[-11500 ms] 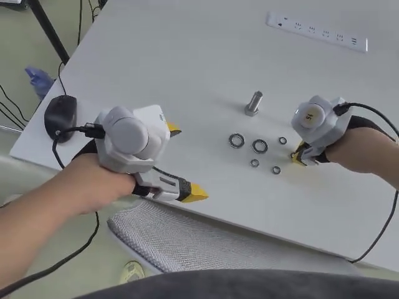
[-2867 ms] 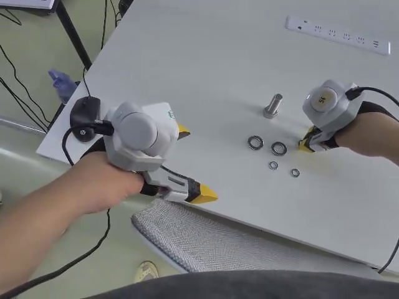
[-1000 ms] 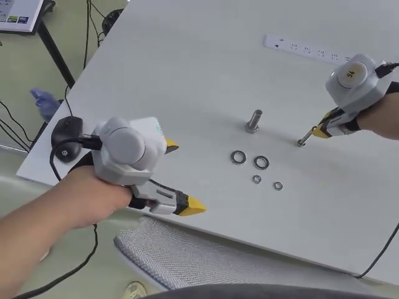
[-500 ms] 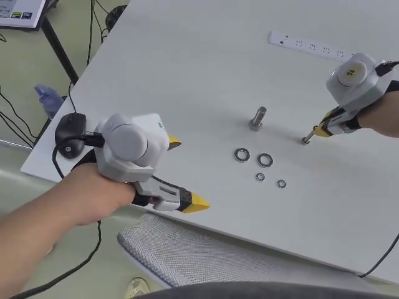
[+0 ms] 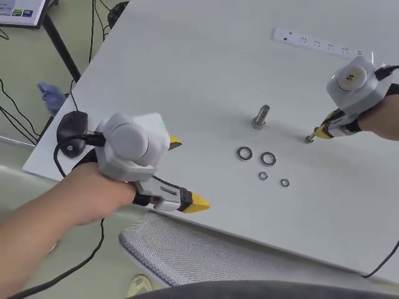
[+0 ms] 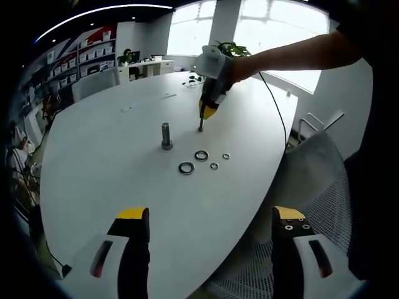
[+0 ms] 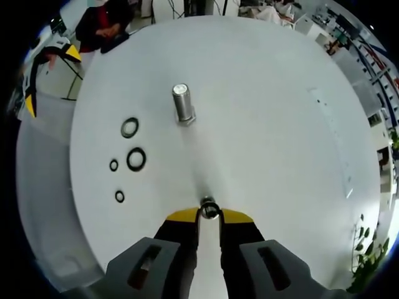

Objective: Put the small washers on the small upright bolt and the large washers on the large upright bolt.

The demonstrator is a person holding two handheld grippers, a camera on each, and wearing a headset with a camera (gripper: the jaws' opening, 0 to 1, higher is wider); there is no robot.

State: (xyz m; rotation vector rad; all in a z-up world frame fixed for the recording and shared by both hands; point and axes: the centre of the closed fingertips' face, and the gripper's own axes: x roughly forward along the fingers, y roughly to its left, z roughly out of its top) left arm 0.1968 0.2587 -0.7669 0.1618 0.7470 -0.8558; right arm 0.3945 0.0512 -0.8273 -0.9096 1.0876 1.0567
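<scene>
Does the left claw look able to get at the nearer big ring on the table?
Probably yes: the left claw is open, and only bare table lies between it and that large washer.

The round sticker (image 5: 349, 78) atop the right tool (image 5: 313, 135) carries two dark digits, too blurred to read. A sheet (image 5: 15, 9) left of the bench (image 5: 187, 62) bears coloured print, likewise unreadable.

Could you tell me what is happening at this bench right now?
A person works with a tool in each hand. The right tool is shut on the small bolt, holding it upright at the table near the upright large bolt. The left tool hovers open at the table's edge. Four washers lie loose, none on a bolt.
</scene>
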